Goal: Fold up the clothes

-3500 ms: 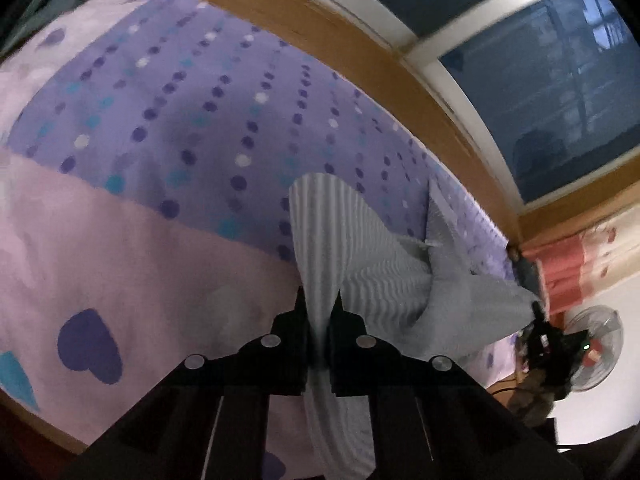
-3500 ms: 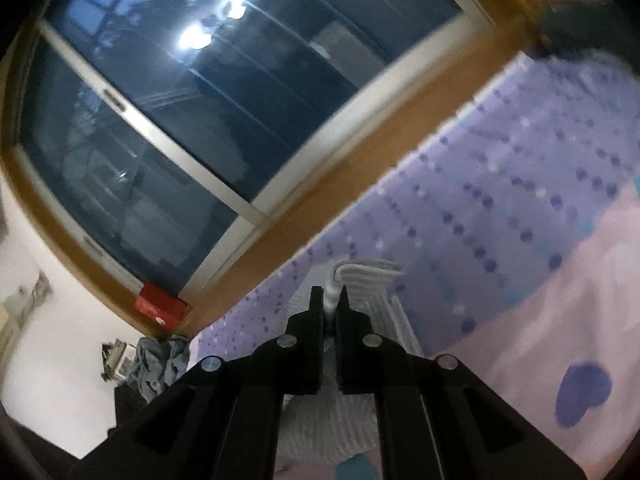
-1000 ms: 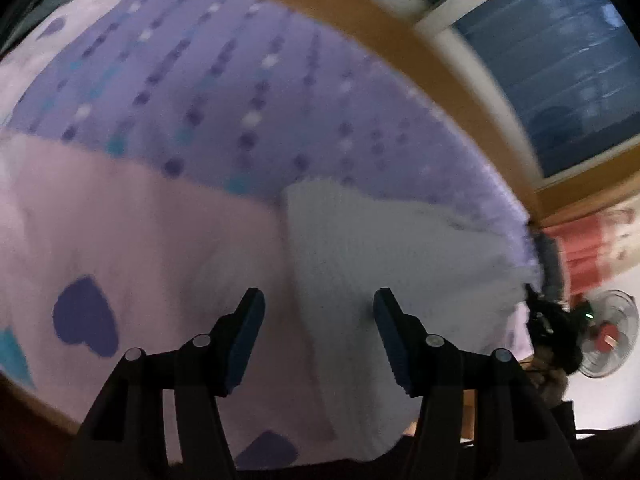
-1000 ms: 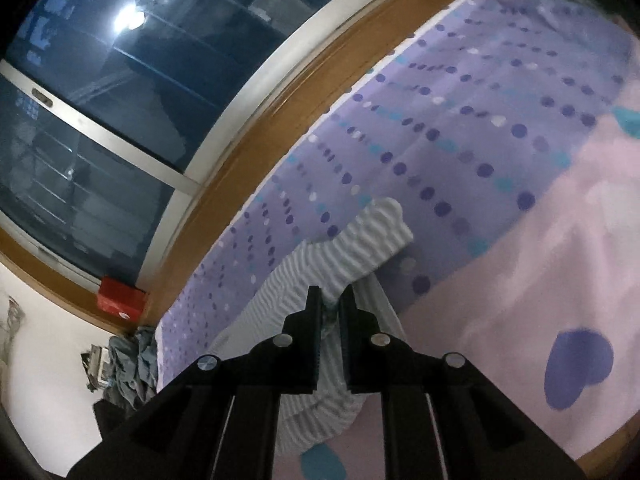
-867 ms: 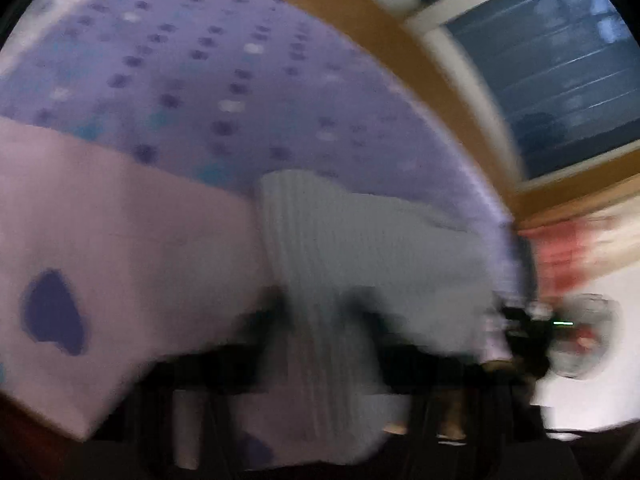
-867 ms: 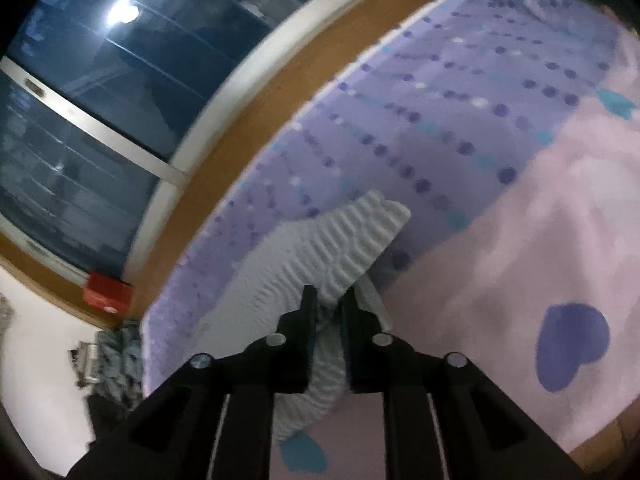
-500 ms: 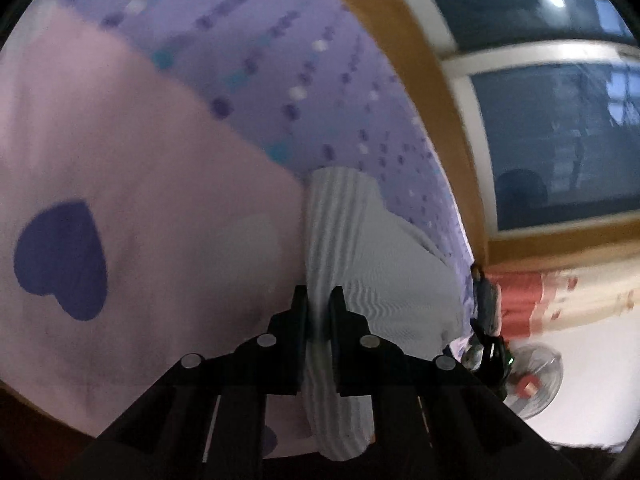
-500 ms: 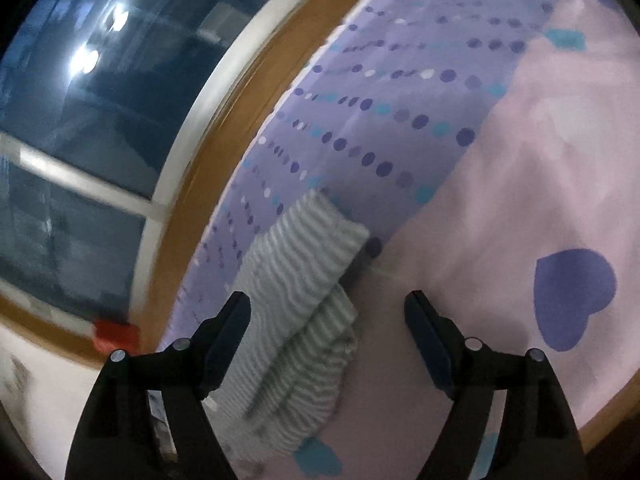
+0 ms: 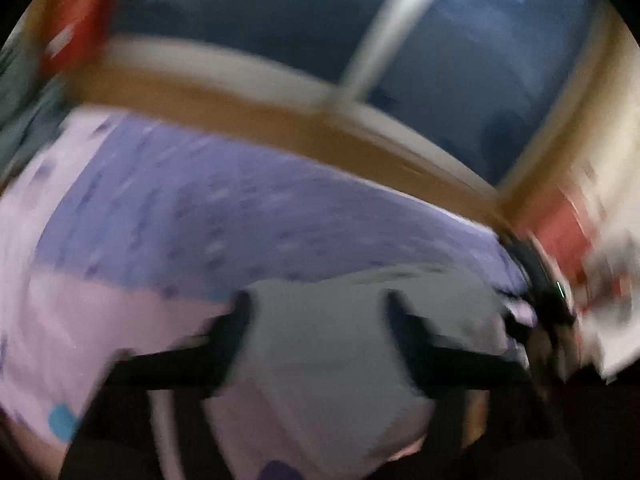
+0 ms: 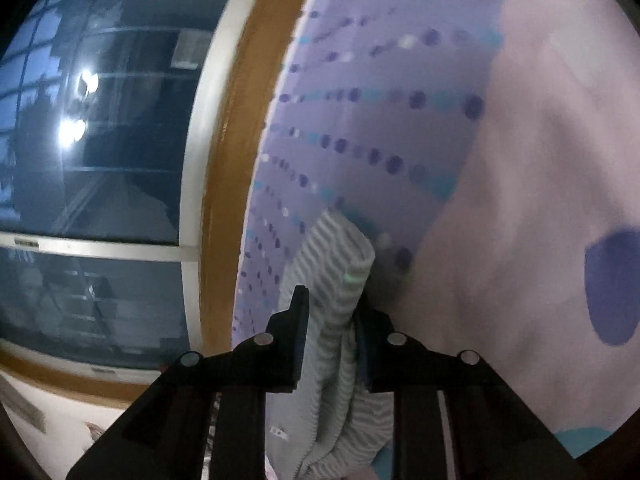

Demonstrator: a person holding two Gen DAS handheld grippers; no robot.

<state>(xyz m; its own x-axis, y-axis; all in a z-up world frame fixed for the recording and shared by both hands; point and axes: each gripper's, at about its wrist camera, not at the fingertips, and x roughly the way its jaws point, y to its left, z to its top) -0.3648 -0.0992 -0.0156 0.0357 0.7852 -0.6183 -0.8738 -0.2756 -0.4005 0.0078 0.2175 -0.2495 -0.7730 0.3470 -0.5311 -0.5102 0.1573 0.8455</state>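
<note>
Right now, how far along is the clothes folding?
Done: the striped garment already lies doubled into a narrow bundle on the bedsheet. In hand: the right gripper, jaws just closing, pinches its folded edge; the left gripper, jaws just opened, holds nothing above the cloth. Left: probably a final fold and flattening.

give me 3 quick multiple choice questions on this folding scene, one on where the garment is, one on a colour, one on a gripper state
1. Where does the striped garment lie?
A. on the bedspread
B. on a chair
C. on the window sill

2. What colour is the big heart on the bedspread?
A. red
B. dark purple
C. yellow

3. How does the left gripper stand?
A. jaws wide apart
B. shut tight
C. out of view

Answers:
1 A, it rests on the dotted purple and pink cover.
2 B, the heart is dark purple on pink.
3 A, its blurred fingers stand far apart over the garment.
</note>
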